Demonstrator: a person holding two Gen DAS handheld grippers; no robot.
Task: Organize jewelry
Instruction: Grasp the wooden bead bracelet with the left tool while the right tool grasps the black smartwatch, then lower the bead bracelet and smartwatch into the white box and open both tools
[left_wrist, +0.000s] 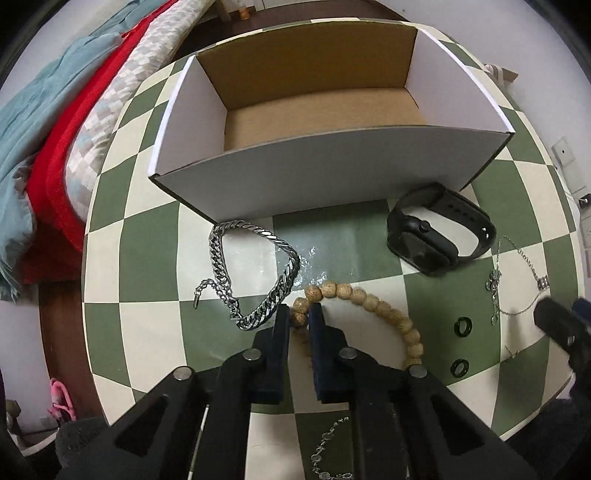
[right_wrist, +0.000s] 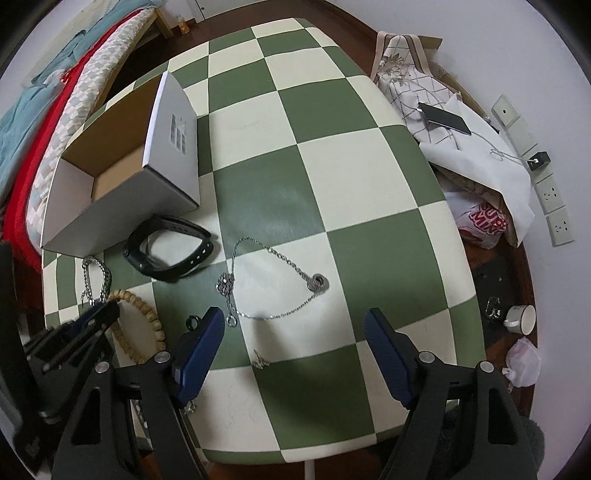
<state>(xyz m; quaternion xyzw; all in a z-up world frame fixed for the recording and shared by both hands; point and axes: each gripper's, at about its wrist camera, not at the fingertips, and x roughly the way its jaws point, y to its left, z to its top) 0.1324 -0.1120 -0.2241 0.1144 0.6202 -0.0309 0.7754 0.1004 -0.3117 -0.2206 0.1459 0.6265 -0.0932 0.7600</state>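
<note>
Left gripper (left_wrist: 300, 314) nearly closed, fingers pinching wooden bead bracelet (left_wrist: 373, 302) lying on checkered table (left_wrist: 147, 332), in front of open cardboard box (left_wrist: 295, 177); right gripper (right_wrist: 295, 350) gaping wide, holding nothing, hovering near silver necklace (right_wrist: 273, 284), right of box

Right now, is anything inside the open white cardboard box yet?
The white cardboard box shows only bare brown floor in the left wrist view. Its near wall hides the front strip of the floor, so that part cannot be checked.
</note>
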